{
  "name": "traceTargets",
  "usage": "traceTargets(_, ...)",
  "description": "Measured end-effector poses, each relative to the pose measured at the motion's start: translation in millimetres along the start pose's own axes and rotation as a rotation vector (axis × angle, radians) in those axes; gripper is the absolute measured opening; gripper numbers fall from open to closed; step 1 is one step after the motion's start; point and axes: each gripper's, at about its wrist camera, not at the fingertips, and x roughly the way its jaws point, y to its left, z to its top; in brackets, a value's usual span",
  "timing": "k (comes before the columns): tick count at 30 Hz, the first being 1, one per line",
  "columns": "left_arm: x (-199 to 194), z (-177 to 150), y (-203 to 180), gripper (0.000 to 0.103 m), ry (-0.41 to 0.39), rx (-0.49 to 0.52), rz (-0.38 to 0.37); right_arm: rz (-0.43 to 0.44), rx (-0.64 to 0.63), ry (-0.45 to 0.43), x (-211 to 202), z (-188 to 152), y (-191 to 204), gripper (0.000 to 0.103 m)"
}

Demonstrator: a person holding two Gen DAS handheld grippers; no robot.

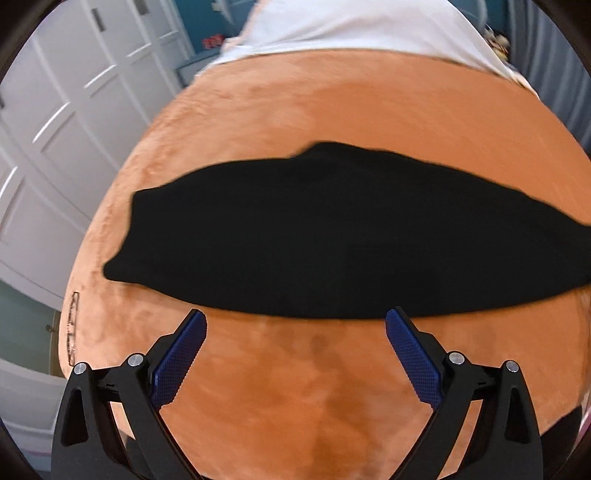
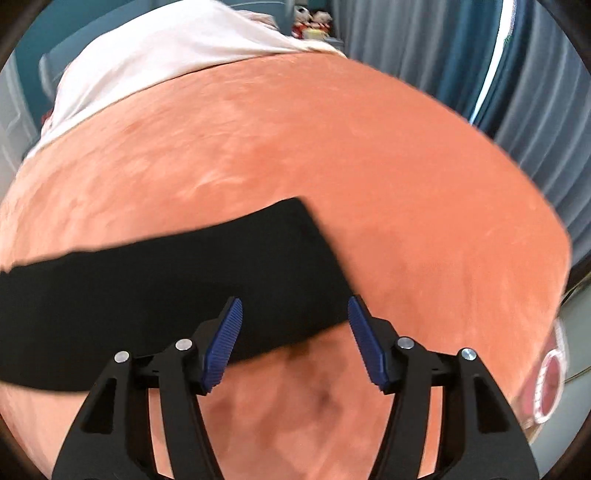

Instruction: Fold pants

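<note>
Black pants (image 1: 332, 236) lie flat as a long band across the orange blanket (image 1: 295, 110). My left gripper (image 1: 295, 317) is open and empty, hovering just in front of the band's near edge. In the right wrist view the pants (image 2: 177, 280) end in a straight right edge. My right gripper (image 2: 295, 306) is open and empty, its fingertips over the near right corner of the pants, apart from the cloth as far as I can tell.
A white sheet (image 1: 351, 29) covers the far end of the bed. White cupboard doors (image 1: 74, 110) stand to the left. Blue-grey curtains (image 2: 480, 74) hang to the right. The blanket (image 2: 369, 147) spreads around the pants.
</note>
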Motion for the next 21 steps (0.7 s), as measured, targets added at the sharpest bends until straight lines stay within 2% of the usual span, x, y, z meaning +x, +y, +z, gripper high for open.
traceTargets(4, -2.4, -4.2, -41.7, 0.096, 0.029, 0.061, 0.024, 0.005, 0.015, 0.042, 43.0, 10.9, -11.7, 0.059)
traceTargets(5, -2.0, -4.9, -49.0, 0.096, 0.034, 0.074, 0.034, 0.025, 0.008, 0.067, 52.9, 11.9, -14.8, 0.044)
traceTargets(6, -1.8, -5.3, -55.0, 0.096, 0.037, 0.09, 0.042, 0.079, -0.008, 0.084, 61.3, 13.5, -12.0, 0.029)
traceTargets(7, -0.4, -5.5, -56.0, 0.096, 0.039, 0.099, 0.053, 0.092, -0.023, 0.076, 57.4, 16.0, -11.9, 0.016)
traceTargets(8, -0.5, -5.0, -59.5, 0.096, 0.035, 0.109, 0.071, 0.066, -0.051, 0.036, 45.8, 18.9, -7.5, 0.013)
traceTargets(9, -0.2, -4.2, -61.0, 0.096, 0.032, 0.113, 0.077, 0.072, -0.06, -0.032, 32.1, 25.1, -6.6, 0.013)
traceTargets(10, -1.3, -2.4, -62.7, 0.096, 0.033, 0.115, 0.08, 0.073, -0.052, -0.059, 31.5, 24.7, -14.7, 0.012)
traceTargets(11, -0.1, -1.4, -63.5, 0.096, 0.038, 0.114, 0.081, 0.054, -0.05, -0.035, 41.3, 24.3, -20.2, 0.014)
traceTargets(12, 2.6, -0.6, -64.7, 0.096, 0.05, 0.111, 0.075, 0.065, -0.041, 0.058, 64.9, 21.1, -29.0, 0.017)
traceTargets(13, 2.8, 1.1, -65.4, 0.096, 0.058, 0.108, 0.072, 0.101, 0.001, 0.049, 65.0, 20.7, -38.2, 0.025)
traceTargets(14, 2.0, 1.9, -66.4, 0.096, 0.059, 0.105, 0.071, 0.125, 0.047, 0.026, 59.2, 22.8, -45.2, 0.046)
traceTargets(15, 1.3, 1.0, -66.0, 0.096, 0.055, 0.101, 0.07, 0.151, 0.09, 0.007, 49.9, 25.3, -52.1, 0.058)
traceTargets(16, 0.5, 0.5, -66.3, 0.096, 0.054, 0.101, 0.07, 0.168, 0.106, -0.018, 45.0, 25.6, -55.7, 0.081)
traceTargets(17, 0.6, -0.9, -67.7, 0.096, 0.057, 0.102, 0.068, 0.171, 0.119, -0.032, 43.0, 23.6, -57.9, 0.09)
traceTargets(18, 2.6, -2.2, -68.8, 0.096, 0.069, 0.103, 0.063, 0.178, 0.121, -0.018, 49.0, 23.4, -56.0, 0.09)
traceTargets(20, 6.5, -6.2, -68.7, 0.096, 0.095, 0.097, 0.053, 0.238, 0.121, 0.112, 75.3, 14.4, -46.5, 0.086)
traceTargets(21, 8.0, -7.2, -67.8, 0.096, 0.107, 0.087, 0.047, 0.202, 0.099, 0.08, 76.6, 10.8, -37.0, 0.086)
